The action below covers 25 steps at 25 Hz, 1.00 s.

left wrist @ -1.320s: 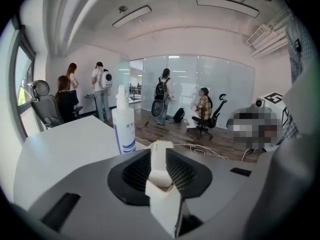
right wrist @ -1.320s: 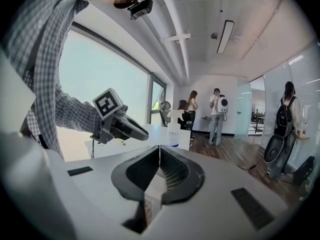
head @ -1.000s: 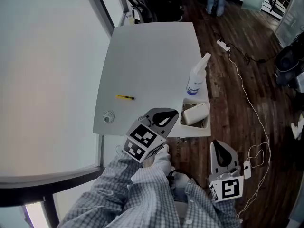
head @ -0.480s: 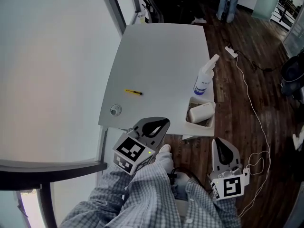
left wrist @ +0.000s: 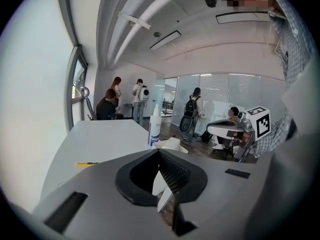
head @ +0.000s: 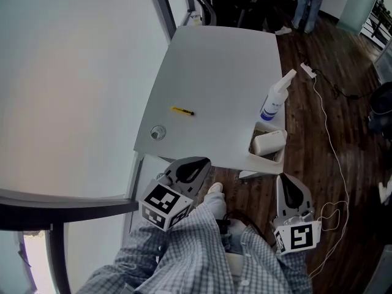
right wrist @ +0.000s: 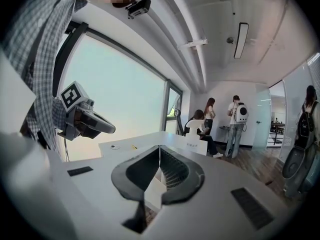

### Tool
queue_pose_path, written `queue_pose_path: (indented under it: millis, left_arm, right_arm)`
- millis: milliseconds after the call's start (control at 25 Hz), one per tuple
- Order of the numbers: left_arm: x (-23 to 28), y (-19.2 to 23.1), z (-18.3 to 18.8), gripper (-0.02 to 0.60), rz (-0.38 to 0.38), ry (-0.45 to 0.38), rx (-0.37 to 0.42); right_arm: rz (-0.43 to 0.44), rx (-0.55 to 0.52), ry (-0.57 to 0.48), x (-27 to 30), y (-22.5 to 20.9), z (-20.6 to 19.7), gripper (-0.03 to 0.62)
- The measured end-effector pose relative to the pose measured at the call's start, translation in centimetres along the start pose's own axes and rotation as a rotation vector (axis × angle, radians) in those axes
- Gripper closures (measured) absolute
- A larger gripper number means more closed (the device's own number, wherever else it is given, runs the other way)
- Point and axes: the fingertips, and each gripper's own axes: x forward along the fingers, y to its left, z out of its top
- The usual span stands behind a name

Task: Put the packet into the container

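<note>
Though packet [head: 269, 142] half hidden in container [head: 262, 160], left gripper [head: 199, 164] and right gripper [head: 285, 186] clamped together, empty.

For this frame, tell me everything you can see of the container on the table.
The container is a small, open-topped rectangular box, pale and plastic-looking. It sits upright at the near right corner of the table, close in front of the spray bottle. A white packet lies in it, rising above the rim. Nothing else is seen touching it.
</note>
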Motion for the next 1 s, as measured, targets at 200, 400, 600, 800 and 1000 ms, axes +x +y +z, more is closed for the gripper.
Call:
queue_pose_path:
  millis: [200, 400, 600, 800, 1000]
  left_arm:
    - [-1.3, 0.8, -0.6, 0.574, 0.035, 0.005, 0.014]
    - [-1.8, 1.1, -0.5, 0.572, 0.051, -0.017, -0.031]
    - [-1.6, 0.6, -0.4, 0.574, 0.034, -0.022, -0.033]
    - [-1.6, 0.3, -0.6, 0.574, 0.019, -0.022, -0.032]
    - [-1.6, 0.3, -0.5, 0.574, 0.015, -0.023, -0.034]
  right_arm:
    - [0.023, -0.008, 0.009, 0.0, 0.4, -0.1, 0.58]
    - [0.023, -0.008, 0.008, 0.0, 0.5, 0.0, 0.58]
    - [0.022, -0.008, 0.005, 0.1, 0.5, 0.1, 0.58]
    - [0.035, -0.022, 0.006, 0.1, 1.1, 0.2, 0.58]
    - [0.04, -0.03, 0.005, 0.0, 1.5, 0.3, 0.58]
